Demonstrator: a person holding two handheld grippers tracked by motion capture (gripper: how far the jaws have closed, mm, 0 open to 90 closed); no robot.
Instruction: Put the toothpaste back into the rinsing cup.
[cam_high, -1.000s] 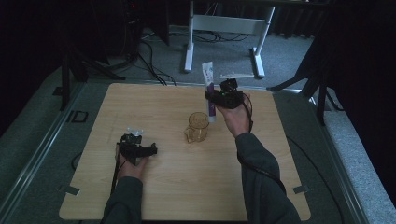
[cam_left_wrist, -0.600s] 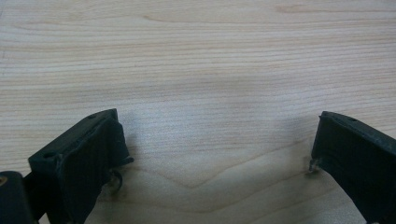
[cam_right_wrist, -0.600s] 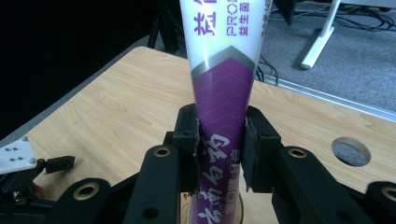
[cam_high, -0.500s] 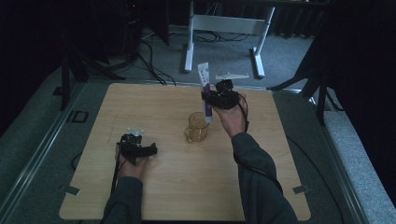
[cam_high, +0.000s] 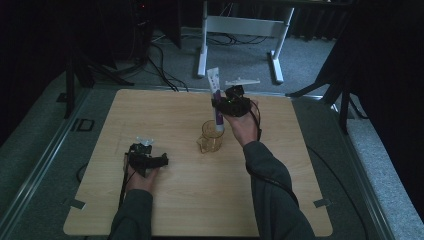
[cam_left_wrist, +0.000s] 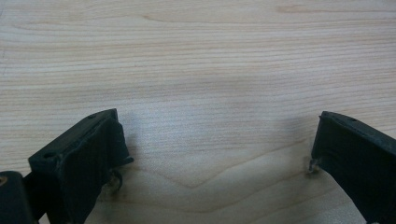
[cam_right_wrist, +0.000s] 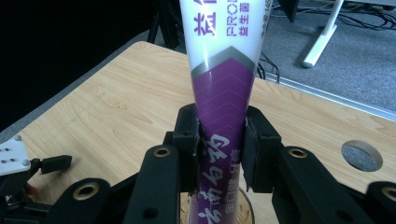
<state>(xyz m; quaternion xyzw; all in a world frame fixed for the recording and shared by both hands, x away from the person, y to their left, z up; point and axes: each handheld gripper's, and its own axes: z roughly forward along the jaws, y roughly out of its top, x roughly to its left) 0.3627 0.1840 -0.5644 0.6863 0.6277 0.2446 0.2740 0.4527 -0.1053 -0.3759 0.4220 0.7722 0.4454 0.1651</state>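
Cup (cam_high: 212, 137) near centre of table (cam_high: 165, 110). Tube (cam_high: 216, 102) upright, lower end in cup, top leaning toward 11 o'clock. Right gripper (cam_high: 224, 104) on tube at 12 o'clock of cup. Left gripper (cam_high: 150, 161) on table, 8 o'clock of cup, well apart.

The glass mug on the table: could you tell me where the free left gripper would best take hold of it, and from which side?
Probably by the handle of the mug, which sticks out at its left, toward the left gripper. That gripper rests on the table with its jaws open, so a level approach from the left looks simplest. The rim is less free: the tube, clamped in the right gripper, stands over the mouth.
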